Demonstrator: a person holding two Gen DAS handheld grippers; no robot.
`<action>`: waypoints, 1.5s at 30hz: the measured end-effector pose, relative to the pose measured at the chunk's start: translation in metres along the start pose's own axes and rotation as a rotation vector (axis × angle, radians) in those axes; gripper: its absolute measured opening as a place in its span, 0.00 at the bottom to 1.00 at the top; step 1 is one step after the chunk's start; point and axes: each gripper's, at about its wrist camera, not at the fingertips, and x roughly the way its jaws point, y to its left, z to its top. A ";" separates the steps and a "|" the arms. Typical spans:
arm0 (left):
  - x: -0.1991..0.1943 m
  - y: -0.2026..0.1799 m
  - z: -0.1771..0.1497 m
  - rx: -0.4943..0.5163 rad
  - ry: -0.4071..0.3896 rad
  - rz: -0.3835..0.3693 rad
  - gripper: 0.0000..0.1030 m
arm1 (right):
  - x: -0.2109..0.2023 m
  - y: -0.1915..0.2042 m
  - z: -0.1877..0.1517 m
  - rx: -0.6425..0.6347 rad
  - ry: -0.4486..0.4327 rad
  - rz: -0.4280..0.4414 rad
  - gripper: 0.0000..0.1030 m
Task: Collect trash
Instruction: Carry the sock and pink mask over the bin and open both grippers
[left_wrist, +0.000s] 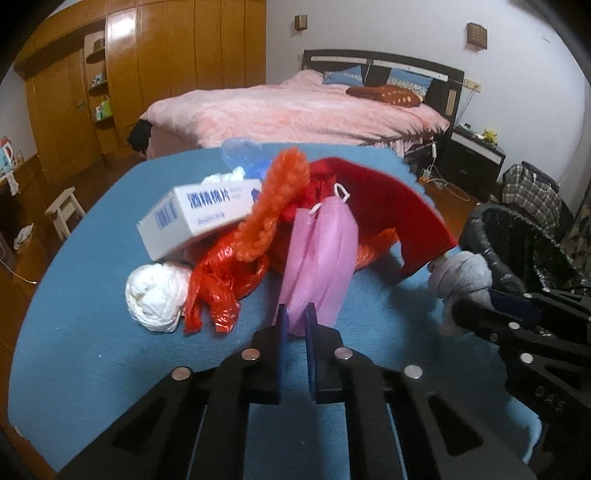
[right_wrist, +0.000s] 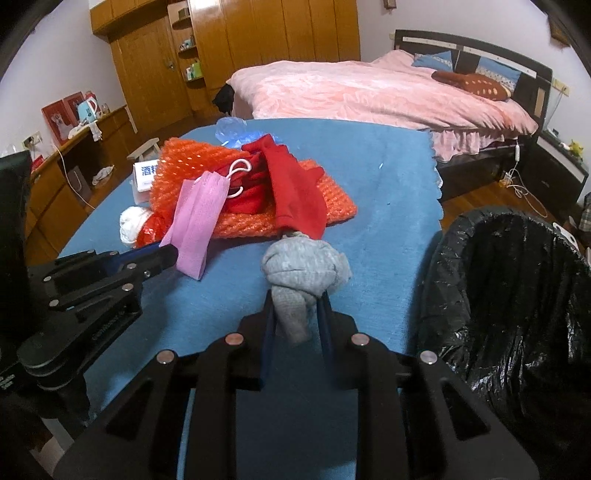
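Both grippers are loaded, so the step in hand looks like carry & drop. The right gripper (right_wrist: 295, 317) pinches a grey balled sock (right_wrist: 304, 266), its tail hanging down betw. the fingers; the black-lined trash bin (right_wrist: 517, 295) sits just to that gripper's right, off the table edge. To do it well: lift the sock clear of the cloth first, swing right until it's over the bin mouth, not the rim, then let go; the liner looks loose, so a low drop risks snagging it. The left gripper (left_wrist: 295, 317) has its jaws pressed together on the near bottom edge of a pink face mask (left_wrist: 319, 258). The grip is thin, so pull slowly; the mask's ear loops lie against the red cloth (left_wrist: 384, 218) ahead of it & could drag the pile. Still ahead of the left gripper: white box (left_wrist: 199, 218), orange net (left_wrist: 273, 206), red plastic bag (left_wrist: 221, 284), white wad (left_wrist: 155, 299). The surface is a table w/ a blue cloth (right_wrist: 388, 177), soft & slightly fuzzy. Beyond it is a bedroom: pink bed (right_wrist: 369, 92), wooden wardrobe (right_wrist: 258, 40), wood floor.
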 end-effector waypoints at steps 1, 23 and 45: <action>-0.005 0.000 0.000 -0.001 -0.006 -0.001 0.08 | -0.002 0.000 0.000 0.002 -0.003 0.003 0.20; -0.074 -0.047 0.031 0.054 -0.121 -0.112 0.07 | -0.088 -0.036 0.003 0.074 -0.159 -0.037 0.20; -0.033 -0.192 0.058 0.225 -0.089 -0.405 0.15 | -0.135 -0.177 -0.048 0.302 -0.193 -0.381 0.30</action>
